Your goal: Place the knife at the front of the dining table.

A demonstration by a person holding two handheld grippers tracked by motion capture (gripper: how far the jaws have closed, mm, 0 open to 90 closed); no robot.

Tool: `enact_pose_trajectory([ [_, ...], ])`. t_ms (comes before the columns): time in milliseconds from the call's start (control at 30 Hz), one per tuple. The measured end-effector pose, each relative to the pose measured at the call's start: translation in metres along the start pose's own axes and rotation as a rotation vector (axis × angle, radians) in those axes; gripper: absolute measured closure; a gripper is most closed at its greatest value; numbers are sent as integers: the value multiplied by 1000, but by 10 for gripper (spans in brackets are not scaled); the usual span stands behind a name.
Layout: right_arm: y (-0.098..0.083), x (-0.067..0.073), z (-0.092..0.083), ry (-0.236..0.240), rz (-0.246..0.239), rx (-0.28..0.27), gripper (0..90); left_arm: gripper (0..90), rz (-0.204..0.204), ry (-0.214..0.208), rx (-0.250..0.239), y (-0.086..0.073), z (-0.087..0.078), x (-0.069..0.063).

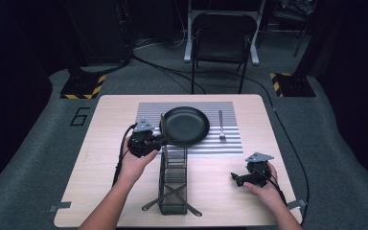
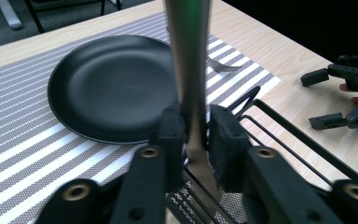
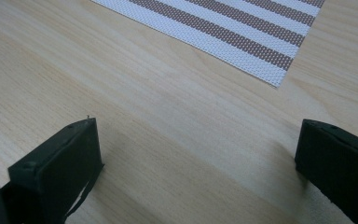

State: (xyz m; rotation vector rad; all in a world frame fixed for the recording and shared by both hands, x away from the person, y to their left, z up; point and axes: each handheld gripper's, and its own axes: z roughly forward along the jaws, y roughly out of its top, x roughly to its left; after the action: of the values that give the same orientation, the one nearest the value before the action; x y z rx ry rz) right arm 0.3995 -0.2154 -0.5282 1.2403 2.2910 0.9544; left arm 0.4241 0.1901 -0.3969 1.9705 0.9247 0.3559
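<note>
My left gripper (image 1: 160, 140) (image 2: 196, 121) is shut on a flat metal utensil (image 2: 189, 46) (image 1: 162, 125). The utensil stands upright out of the far end of a black wire basket (image 1: 174, 179) (image 2: 284, 130), and its lower end is hidden inside. Just beyond it a black plate (image 1: 187, 125) (image 2: 107, 88) lies on a striped placemat (image 1: 148, 108) (image 2: 18, 154). A fork (image 1: 221, 127) (image 2: 221, 65) lies on the mat to the right of the plate. My right gripper (image 1: 237, 178) (image 3: 198, 135) (image 2: 314, 99) rests open over bare wood at the table's right, with nothing between its jaws.
Two more utensils (image 1: 172, 199) lie crossed at the near end of the basket, sticking out past its sides. The wooden table (image 1: 100, 158) has bare wood left of the basket and around my right gripper. A folding chair (image 1: 220, 38) stands beyond the far edge.
</note>
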Motion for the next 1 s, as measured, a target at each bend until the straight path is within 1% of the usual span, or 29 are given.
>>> enact_pose_trajectory([
  [33,0,0,0,0,0,0,0,770,1,6,5,0,0,0],
  [100,0,0,0,0,0,0,0,770,-11,11,0,-2,0,-1],
  [133,0,0,0,0,1,0,0,771,-9,13,3,-2,0,-1],
  [200,0,0,0,-1,0,1,0,772,-17,21,-6,-3,-1,-2],
  [233,0,0,0,0,0,0,0,775,-25,16,-9,-3,-1,-3],
  [300,0,0,0,0,0,0,0,782,-28,8,-5,-3,-3,-5],
  [367,0,0,0,0,0,0,0,789,-24,13,-7,-4,-5,-7],
  [433,0,0,0,0,0,0,0,793,-28,9,-14,-7,-9,-9],
  [500,0,0,0,0,0,0,0,794,-33,20,-22,-9,-12,-12],
  [633,0,0,0,0,0,0,0,798,-34,44,-13,-13,-22,-14],
  [700,0,0,0,0,0,0,0,799,-46,63,-16,-16,-25,-15],
  [800,0,0,0,0,0,1,0,800,-52,79,-21,-18,-29,-15],
  [933,0,0,0,0,0,1,0,800,-55,96,-31,-23,-34,-17],
  [1000,0,0,0,1,0,1,0,801,-55,96,-41,-24,-35,-17],
])
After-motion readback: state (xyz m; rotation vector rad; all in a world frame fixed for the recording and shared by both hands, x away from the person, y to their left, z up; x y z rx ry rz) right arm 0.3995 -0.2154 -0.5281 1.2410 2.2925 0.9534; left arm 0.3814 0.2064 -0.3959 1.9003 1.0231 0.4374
